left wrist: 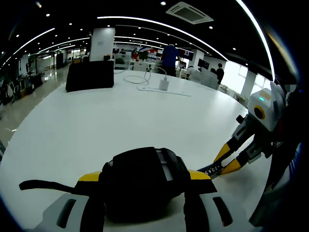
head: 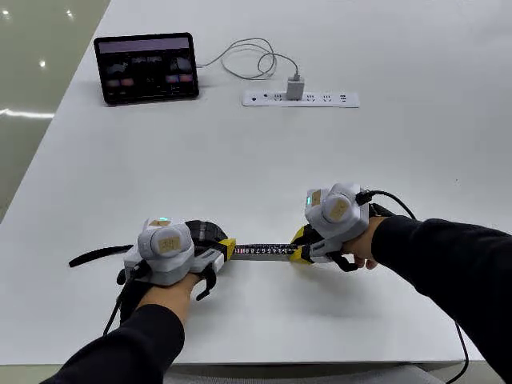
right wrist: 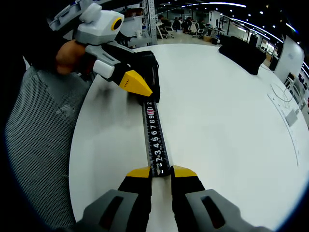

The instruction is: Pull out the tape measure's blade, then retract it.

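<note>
- The tape measure (head: 205, 234) sat on the white table (head: 240, 160) at the near left. Its black case was flat on the surface.
- The left gripper (head: 222, 248) had its yellow-tipped fingers closed on the case, one against each side, as its own view showed.
- A black strap (head: 100, 255) ran from the case and lay on the table to the left.
- The blade (right wrist: 154, 140) was drawn out to the right of the case. A short run of it lay low along the table between the two grippers, with its printed scale facing up.
- The right gripper (right wrist: 157, 172) stood at the near right. Its two yellow tips were pinched on the free end of the blade, one at each edge.
- The two grippers were apart, joined only by the exposed blade.
- A person's hand in a dark sleeve held each gripper from the near edge.
- A tablet (head: 146, 67) stood at the far left with its screen lit.
- A white power strip (head: 301, 98) lay at the far centre, well apart from the work. A charger (head: 295, 86) was plugged into it, and a looped cable (head: 248, 60) ran towards the tablet.
</note>
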Available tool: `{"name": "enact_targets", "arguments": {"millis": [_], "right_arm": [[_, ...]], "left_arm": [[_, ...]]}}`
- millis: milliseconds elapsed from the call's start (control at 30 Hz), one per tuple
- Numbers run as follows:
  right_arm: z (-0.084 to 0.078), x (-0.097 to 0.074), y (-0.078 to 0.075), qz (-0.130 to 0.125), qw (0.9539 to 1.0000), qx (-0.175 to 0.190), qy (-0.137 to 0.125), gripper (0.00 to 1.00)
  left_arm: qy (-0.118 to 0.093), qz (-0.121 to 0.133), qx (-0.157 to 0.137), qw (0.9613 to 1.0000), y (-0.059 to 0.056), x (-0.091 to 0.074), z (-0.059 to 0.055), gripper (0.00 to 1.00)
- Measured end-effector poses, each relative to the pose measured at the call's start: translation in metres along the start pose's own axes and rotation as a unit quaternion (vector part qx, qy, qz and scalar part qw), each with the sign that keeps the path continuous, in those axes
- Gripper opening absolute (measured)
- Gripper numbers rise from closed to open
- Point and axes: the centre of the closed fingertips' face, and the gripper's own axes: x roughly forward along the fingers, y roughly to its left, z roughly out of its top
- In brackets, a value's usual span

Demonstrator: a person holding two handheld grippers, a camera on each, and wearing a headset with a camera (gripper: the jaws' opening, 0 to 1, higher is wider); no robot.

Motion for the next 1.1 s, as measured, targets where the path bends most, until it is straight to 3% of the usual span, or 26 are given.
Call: {"name": "enact_targets", "arguments": {"millis": [67, 233, 1100], "right_arm": [[0.001, 0.002, -0.001, 0.001, 0.9999, 0.012, -0.001, 0.1], [0.002, 0.003, 0.001, 0.003, 1.0, -0.003, 0.005, 0.1], [0.016, 0.01, 0.001, 0.0, 0.9999, 0.01, -0.005, 0.1]], "left_arm": [[-0.001, 0.0, 0.0, 1.0, 0.0, 0.0, 0.0, 0.62], [-0.001, 0.0, -0.001, 1.0, 0.0, 0.0, 0.0, 0.62], [0.002, -0.005, -0.009, 0.9999, 0.0, 0.0, -0.001, 0.62]]}}
